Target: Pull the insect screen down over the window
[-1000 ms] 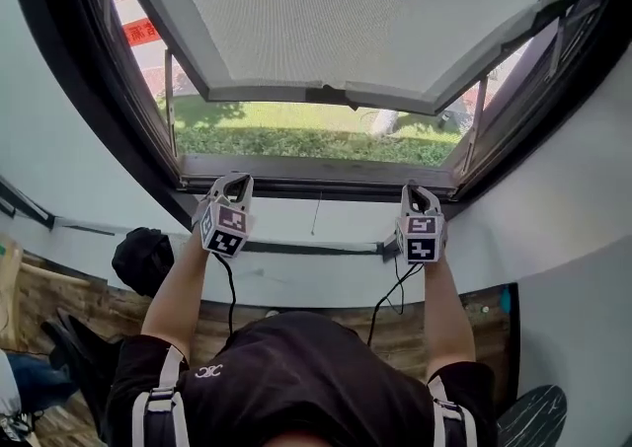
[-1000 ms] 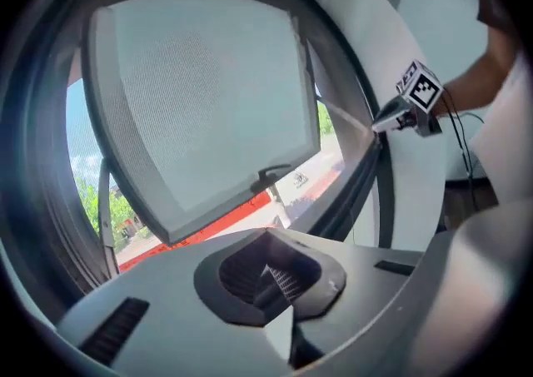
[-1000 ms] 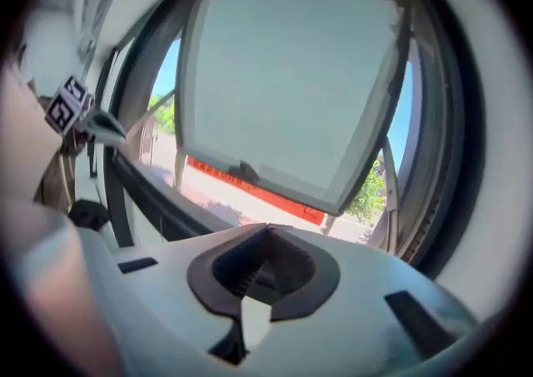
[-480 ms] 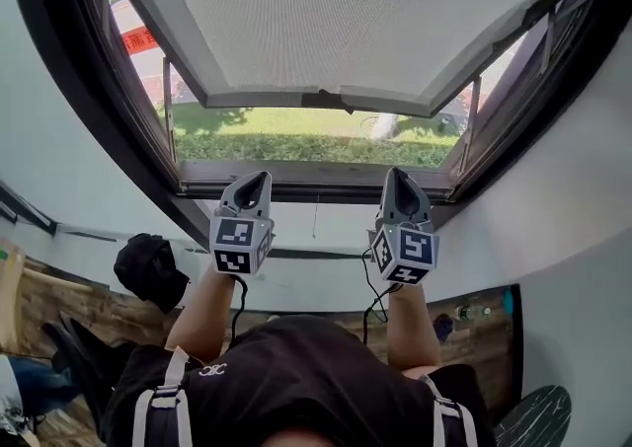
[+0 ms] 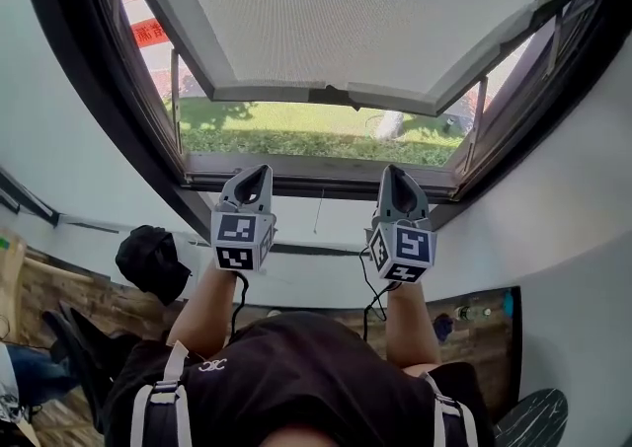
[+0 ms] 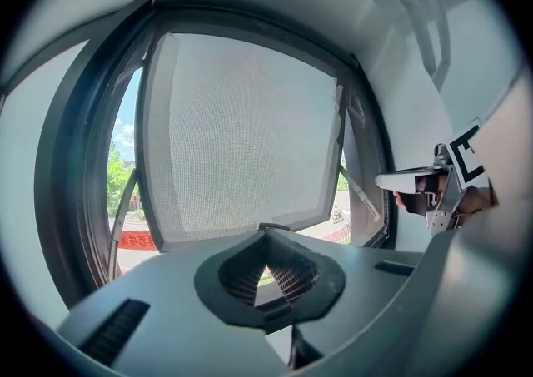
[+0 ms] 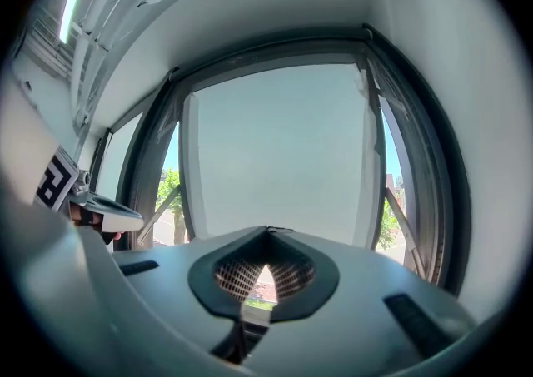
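Note:
The grey mesh insect screen point(image 5: 336, 11) covers the upper part of the window. Its bottom bar point(image 5: 247, 95) carries a small dark handle point(image 5: 331, 96) at mid-width. Below the bar an open strip shows grass point(image 5: 296, 137) above the dark lower frame point(image 5: 316, 179). My left gripper point(image 5: 259, 176) and right gripper point(image 5: 392, 175) point up at the window side by side, below the bar and apart from it. Both are shut with nothing between the jaws. The screen point(image 6: 241, 134) fills the left gripper view beyond the left gripper point(image 6: 266, 234). The right gripper point(image 7: 266, 232) faces the screen point(image 7: 275, 151) too.
Metal stay arms point(image 5: 176, 100) point(image 5: 481, 124) stand at both sides of the opening. A white ledge point(image 5: 316, 223) runs under the frame, with a thin cord hanging over it. A black cap point(image 5: 150, 260) lies at lower left over a wooden floor point(image 5: 59, 297).
Both grippers have drawn back from the sill toward my body and come closer together. In the last half second they barely moved. The screen's bottom bar stays where it was.

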### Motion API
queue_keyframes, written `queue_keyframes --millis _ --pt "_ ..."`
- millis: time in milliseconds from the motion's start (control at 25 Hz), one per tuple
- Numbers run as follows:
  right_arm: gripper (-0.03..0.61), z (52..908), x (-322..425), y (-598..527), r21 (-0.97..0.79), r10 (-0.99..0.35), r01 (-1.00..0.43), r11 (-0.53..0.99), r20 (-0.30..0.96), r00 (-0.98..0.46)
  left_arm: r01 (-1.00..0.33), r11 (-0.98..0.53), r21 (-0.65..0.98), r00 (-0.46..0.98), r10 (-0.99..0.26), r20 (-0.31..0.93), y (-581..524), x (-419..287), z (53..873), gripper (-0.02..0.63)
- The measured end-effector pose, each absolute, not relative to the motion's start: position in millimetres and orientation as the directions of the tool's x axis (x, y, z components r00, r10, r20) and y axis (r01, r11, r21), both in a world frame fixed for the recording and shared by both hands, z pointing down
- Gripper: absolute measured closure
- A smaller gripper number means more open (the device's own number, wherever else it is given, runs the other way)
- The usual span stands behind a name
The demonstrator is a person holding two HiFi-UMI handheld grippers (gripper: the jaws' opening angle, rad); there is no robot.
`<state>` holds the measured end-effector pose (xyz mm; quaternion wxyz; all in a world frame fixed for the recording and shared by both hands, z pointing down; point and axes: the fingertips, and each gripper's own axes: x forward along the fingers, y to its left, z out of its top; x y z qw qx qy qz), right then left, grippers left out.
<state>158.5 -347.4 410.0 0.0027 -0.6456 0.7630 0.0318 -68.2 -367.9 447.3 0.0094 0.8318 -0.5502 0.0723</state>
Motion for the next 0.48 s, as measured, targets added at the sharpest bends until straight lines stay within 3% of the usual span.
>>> queue_keyframes --millis 480 --pt "0.575 413 143 -354 0.068 -0.981 -0.98 0.185 -0.043 -0.188 -0.919 -0.385 -0.089 0.374 -0.92 0.122 -369 -72 443 0.6"
